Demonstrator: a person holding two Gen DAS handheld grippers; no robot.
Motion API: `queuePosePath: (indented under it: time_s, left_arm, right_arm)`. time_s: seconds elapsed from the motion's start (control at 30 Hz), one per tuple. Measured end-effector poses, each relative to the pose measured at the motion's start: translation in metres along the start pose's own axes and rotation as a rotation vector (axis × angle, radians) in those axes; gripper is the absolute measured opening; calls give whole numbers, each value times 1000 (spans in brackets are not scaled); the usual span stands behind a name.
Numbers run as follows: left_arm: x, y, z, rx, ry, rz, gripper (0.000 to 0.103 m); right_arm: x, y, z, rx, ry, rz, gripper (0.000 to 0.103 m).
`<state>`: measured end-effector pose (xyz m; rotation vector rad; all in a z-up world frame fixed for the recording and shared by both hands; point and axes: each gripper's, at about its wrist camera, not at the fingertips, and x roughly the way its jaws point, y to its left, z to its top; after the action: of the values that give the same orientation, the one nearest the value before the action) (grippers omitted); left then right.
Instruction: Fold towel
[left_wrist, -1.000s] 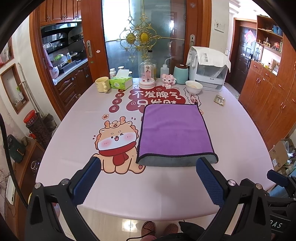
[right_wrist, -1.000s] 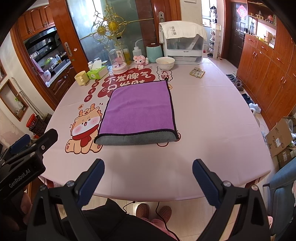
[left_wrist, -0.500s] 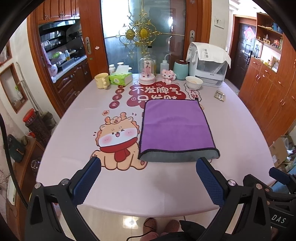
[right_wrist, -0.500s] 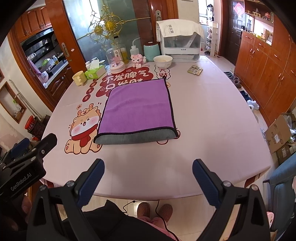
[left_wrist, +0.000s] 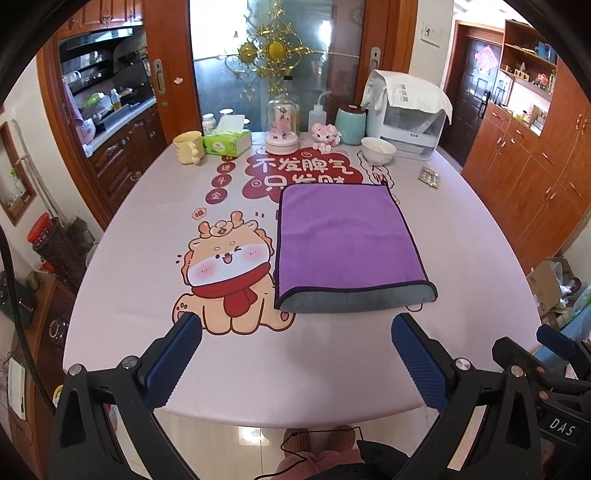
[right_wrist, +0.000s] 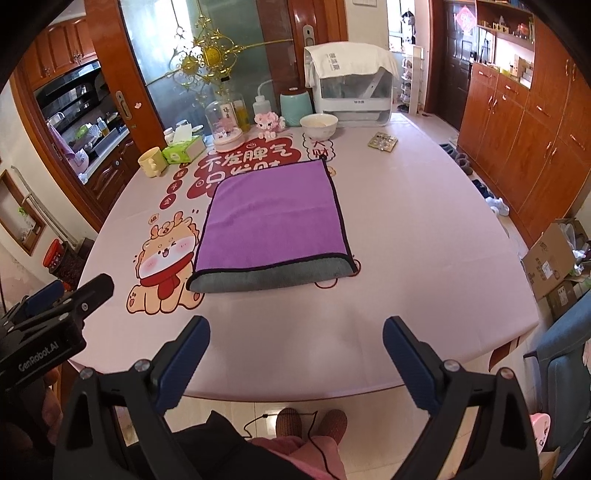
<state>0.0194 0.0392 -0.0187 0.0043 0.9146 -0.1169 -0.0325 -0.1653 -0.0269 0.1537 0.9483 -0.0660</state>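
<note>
A purple towel (left_wrist: 343, 236) with a grey underside lies folded flat on the pink table (left_wrist: 461, 266), its grey folded edge nearest me. It also shows in the right wrist view (right_wrist: 273, 218). My left gripper (left_wrist: 295, 332) is open and empty, above the table's near edge, short of the towel. My right gripper (right_wrist: 295, 332) is open and empty too, at the near edge, below the towel's grey fold. Neither touches the towel. The left gripper's body (right_wrist: 55, 325) shows at the left of the right wrist view.
At the table's far end stand a yellow mug (left_wrist: 189, 147), a green tissue box (left_wrist: 227, 142), a glass dome (left_wrist: 282, 125), a white bowl (left_wrist: 378, 149), a teal jar (left_wrist: 350, 123) and a white appliance (left_wrist: 410, 118). A pill pack (left_wrist: 429, 177) lies right. Wooden cabinets line the right wall.
Both grippers have drawn back a little and risen, so the towel sits slightly farther away in both views. The towel has not moved. Both grippers stay open.
</note>
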Motion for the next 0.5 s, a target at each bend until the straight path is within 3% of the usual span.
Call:
queuePosePath:
  time_s: [0.5]
  left_arm:
    - [48,16,12,63,109,-31,102]
  right_arm:
    - [22,7,0,-40,-60,-18,91]
